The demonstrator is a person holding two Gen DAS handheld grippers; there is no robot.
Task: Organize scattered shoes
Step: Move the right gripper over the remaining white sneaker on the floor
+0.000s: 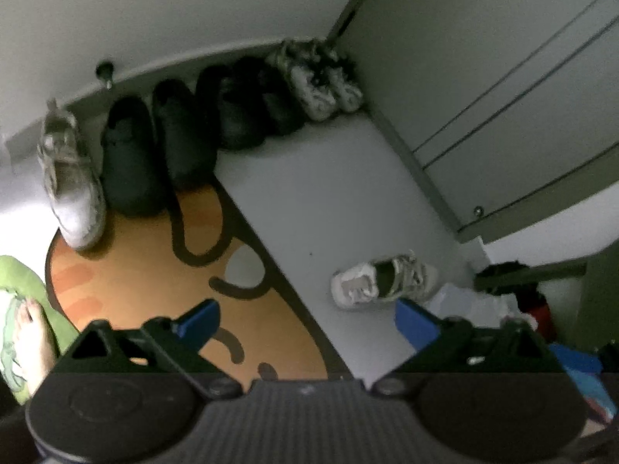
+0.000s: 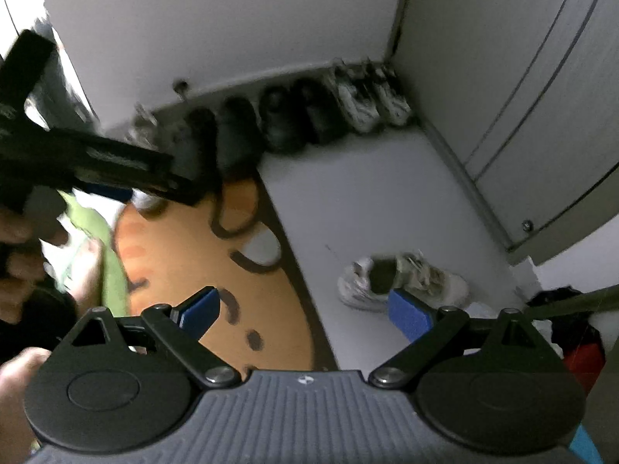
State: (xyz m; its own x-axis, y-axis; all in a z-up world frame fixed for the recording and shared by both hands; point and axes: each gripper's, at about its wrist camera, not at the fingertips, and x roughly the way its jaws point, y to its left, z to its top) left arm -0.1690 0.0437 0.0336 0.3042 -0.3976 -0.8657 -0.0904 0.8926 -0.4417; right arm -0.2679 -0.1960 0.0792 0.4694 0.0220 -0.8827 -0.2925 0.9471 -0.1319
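While both claws, left claw (image 1: 305, 319) and right claw (image 2: 305, 309), gape empty, a scuffed white mesh sneaker (image 2: 402, 280) lies alone on smooth grey floor (image 2: 367, 201) beside the orange mat (image 2: 185, 255).

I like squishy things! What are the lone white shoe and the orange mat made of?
The white shoe looks like soft mesh fabric with laces and a matte padded collar, probably a rubbery sole. The orange mat looks like flat, dull woven or printed cloth with dark lines; the blur leaves that open.

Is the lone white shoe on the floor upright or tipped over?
Upright. The white shoe rests on its sole on the floor, with its opening and laces facing up.
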